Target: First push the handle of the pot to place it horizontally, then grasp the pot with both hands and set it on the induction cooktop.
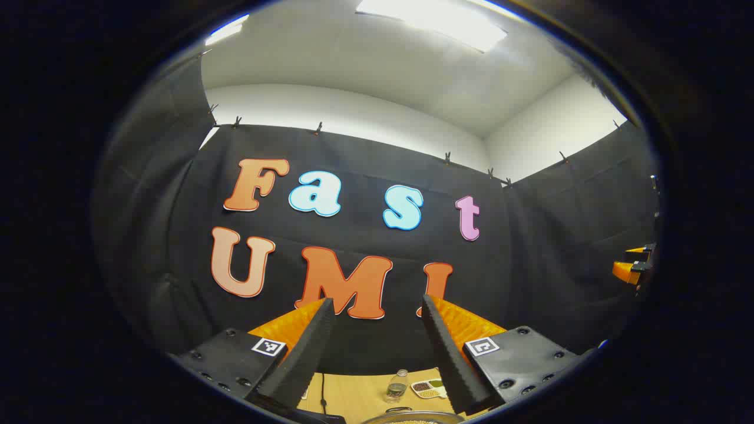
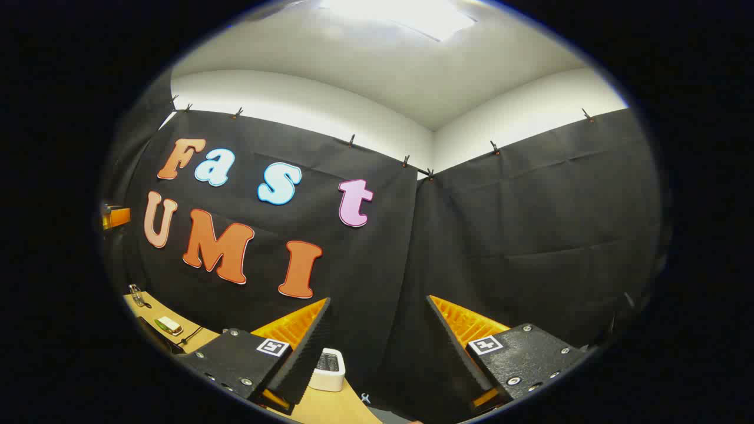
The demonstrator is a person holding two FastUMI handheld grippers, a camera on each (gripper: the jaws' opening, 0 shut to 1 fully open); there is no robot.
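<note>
Wooden table (image 1: 353, 394) carries the pot (image 1: 412, 417), its rim at the bottom edge of the left gripper view, below the left gripper (image 1: 377, 309). Left jaws stand apart, holding nothing. Right gripper (image 2: 377, 306) jaws likewise stand apart, raised toward the booth wall

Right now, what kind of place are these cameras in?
Probably an indoor recording booth: black cloth walls clipped up under a white ceiling, with a wooden table holding a small bottle.
</note>
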